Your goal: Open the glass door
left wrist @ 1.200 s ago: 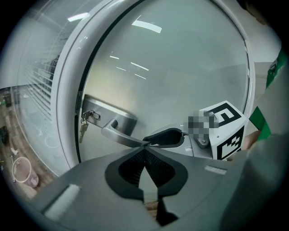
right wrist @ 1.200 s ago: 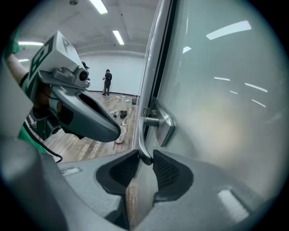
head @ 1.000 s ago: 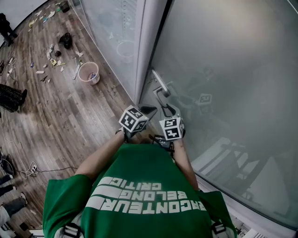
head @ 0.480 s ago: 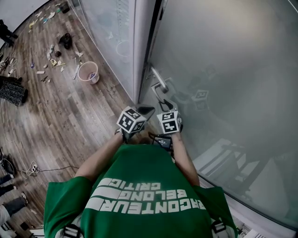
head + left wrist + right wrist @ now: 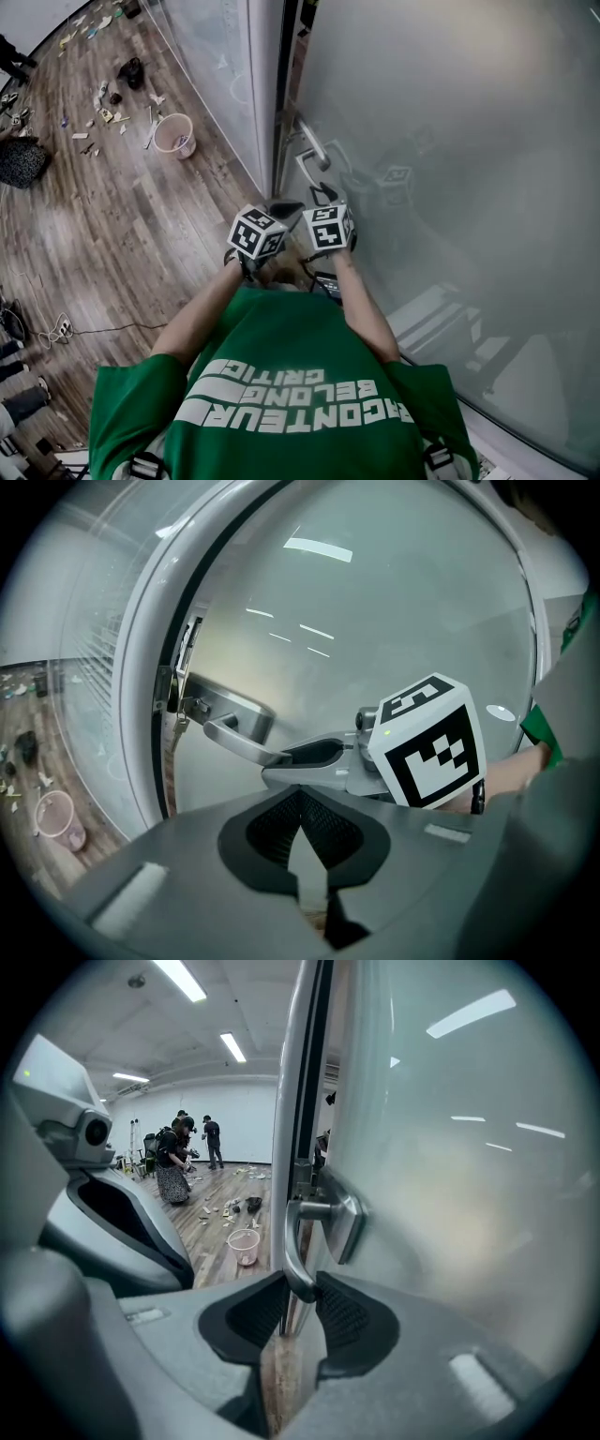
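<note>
right gripper [image 5: 298, 1312] is closed narrow on the free end of the door handle [image 5: 292, 1251], with the lever pinched between the two pads. in the head view it can be seen reaching out [image 5: 323, 194] toward that same handle [image 5: 312, 148], which sits on the near edge of the glass door [image 5: 450, 141], right beside the white door frame [image 5: 265, 94]. left gripper [image 5: 302, 832] is held just beside it with its jaws brought together on nothing, so it's basically along for the ride.

step-wise, the grab looks done and the swing looks underway: a dark gap shows between door edge and frame, so the latch is judged to be free. what's called for next is probably a steady pull along the door's arc, with the grip kept firm so the smooth metal lever isn't lost. a bunch of keys [image 5: 178, 726] hangs from the lock just beside the handle and is best left unbumped.

writing-wise, not much. white print on the green shirt [image 5: 281, 375] is seen upside down and seems to read "raconteur belong critic", but that's not guaranteed. only black-and-white square patterns are carried on the marker cubes, no letters. no brand can be made out on the handle or the glass.
</note>
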Tool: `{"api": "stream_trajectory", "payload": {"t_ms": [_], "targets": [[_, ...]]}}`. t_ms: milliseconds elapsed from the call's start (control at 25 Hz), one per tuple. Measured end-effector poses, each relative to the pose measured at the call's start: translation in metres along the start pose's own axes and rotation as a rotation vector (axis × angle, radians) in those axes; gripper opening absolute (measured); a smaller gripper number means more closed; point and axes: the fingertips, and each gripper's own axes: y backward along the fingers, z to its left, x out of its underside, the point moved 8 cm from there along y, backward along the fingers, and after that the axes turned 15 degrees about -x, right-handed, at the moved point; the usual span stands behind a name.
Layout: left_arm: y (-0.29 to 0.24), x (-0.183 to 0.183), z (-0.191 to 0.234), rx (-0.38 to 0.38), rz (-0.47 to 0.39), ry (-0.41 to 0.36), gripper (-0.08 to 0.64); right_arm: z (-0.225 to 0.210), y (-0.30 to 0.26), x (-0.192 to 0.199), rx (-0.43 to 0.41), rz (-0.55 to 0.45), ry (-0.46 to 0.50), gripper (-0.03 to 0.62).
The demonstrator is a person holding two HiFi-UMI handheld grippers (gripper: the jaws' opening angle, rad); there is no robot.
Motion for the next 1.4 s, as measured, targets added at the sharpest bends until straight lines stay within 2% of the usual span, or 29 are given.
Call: {"api": "stream_trajectory", "payload": {"t_ms": [280, 480, 600, 1400], "targets": [[-0.002, 0.003, -0.001, -0.036, -0.018, 0.013, 0.017, 0.003, 0.002, 0.004, 0.003, -0.019, -0.009, 0.101], [-0.029, 0.013, 0.011, -0.043, 0.001, 0.008, 0.017, -0.007, -0.015, 0.02, -0.001, -0.022, -0.027, 0.1], [-0.038, 0.007, 0.016, -0.041, 0.003, 0.006, 0.017, -0.011, -0.019, 0.019, -0.005, -0.023, -0.034, 0.098], [-0.094, -0.036, 0.012, 0.122, 0.034, -0.06, 0.017, -0.059, -0.004, 0.022, 0.068, -0.002, -0.098, 0.099]]}}
